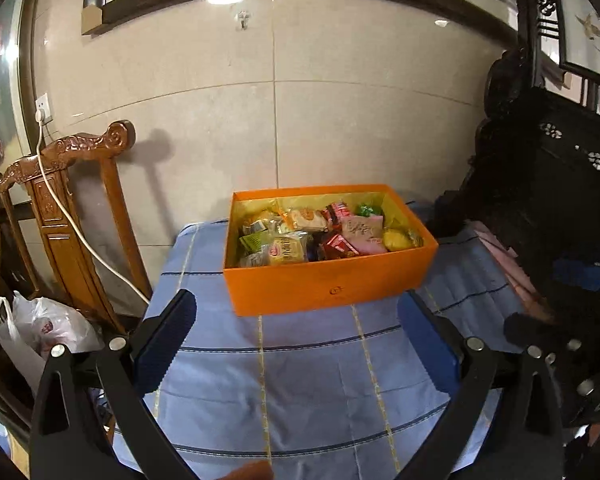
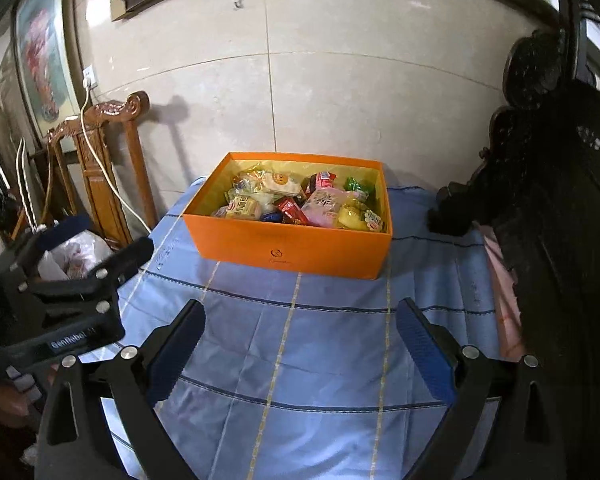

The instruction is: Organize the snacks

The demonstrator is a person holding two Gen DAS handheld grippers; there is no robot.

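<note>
A box is set on the far part of a cloth-covered table, before the wall. Packaged snacks are held inside it. A carved chair is placed left, with a plastic bag near it.

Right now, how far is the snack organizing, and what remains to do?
It looks nearly done: the snacks lie together inside the orange box on the blue checked cloth, and no loose packet shows on the cloth. Nothing is in hand: the left gripper and right gripper are both open and empty, short of the box. At most tidying inside remains.
</note>
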